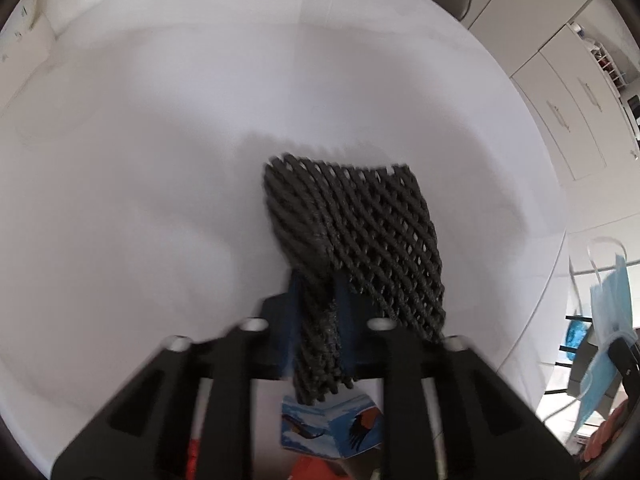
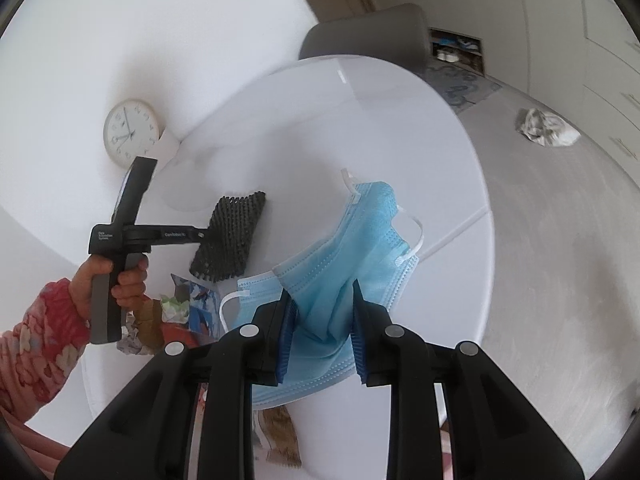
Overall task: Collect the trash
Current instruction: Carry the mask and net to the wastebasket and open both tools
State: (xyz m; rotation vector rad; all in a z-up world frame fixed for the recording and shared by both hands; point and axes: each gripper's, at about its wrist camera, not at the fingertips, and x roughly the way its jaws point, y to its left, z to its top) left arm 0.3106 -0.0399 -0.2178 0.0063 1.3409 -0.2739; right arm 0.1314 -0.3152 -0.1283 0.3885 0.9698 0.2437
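My left gripper (image 1: 318, 284) is shut on a dark grey foam net sleeve (image 1: 352, 224), which lies bunched between the blue pads over the round white table (image 1: 140, 140). The right wrist view shows that same left gripper (image 2: 206, 234) pinching the net sleeve (image 2: 232, 236), held by a hand in a red flowered sleeve (image 2: 40, 340). My right gripper (image 2: 322, 312) is shut on a light blue face mask (image 2: 352, 248), lifted off the table (image 2: 400, 100) with its white ear loops dangling. In the left wrist view the mask (image 1: 608, 336) hangs at the far right.
A blue printed wrapper (image 1: 332, 428) and other scraps (image 2: 180, 308) lie near the table's near edge. A brown wrapper (image 2: 280, 436) lies under the right gripper. A crumpled cloth (image 2: 546, 126) is on the floor. A grey chair (image 2: 368, 32) stands behind the table, a wall clock (image 2: 130, 132) to the left.
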